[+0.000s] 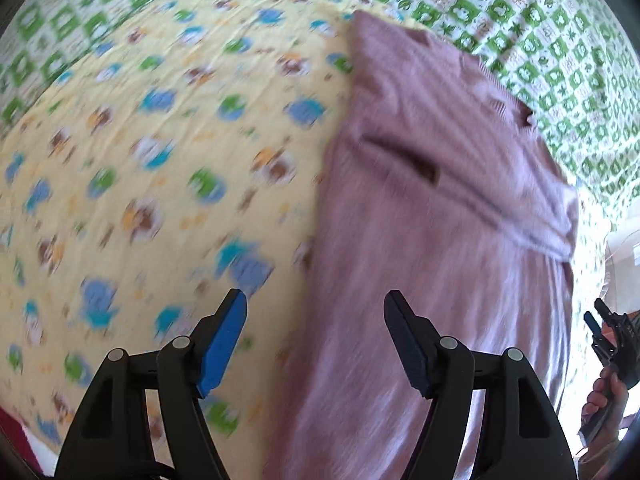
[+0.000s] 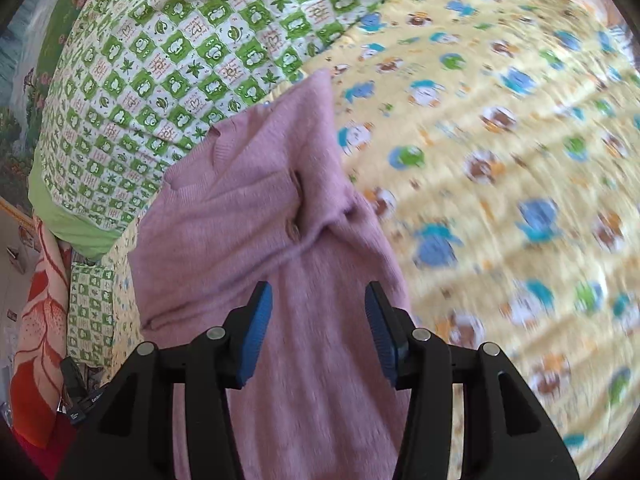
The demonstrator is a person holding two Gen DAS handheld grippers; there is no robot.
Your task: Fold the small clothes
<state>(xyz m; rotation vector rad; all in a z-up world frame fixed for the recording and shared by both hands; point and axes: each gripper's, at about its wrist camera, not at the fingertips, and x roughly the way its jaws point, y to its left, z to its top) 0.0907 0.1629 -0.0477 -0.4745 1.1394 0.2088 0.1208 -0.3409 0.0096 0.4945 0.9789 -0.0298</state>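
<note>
A small pink knit sweater [image 1: 432, 216] lies on a yellow cartoon-print sheet [image 1: 140, 160], its sleeves folded across the body. It also shows in the right wrist view [image 2: 260, 208]. My left gripper [image 1: 316, 316] is open and empty, hovering over the sweater's left edge near its lower part. My right gripper [image 2: 318, 308] is open and empty, above the sweater's lower body. The right gripper also shows at the far right edge of the left wrist view [image 1: 612, 336], held in a hand. Both views are blurred by motion.
A green-and-white checked quilt [image 2: 160, 72] lies behind the sweater, also in the left wrist view [image 1: 540, 32]. An orange floral cloth [image 2: 40, 320] hangs at the bed's left side. The yellow sheet [image 2: 500, 160] spreads wide to the right.
</note>
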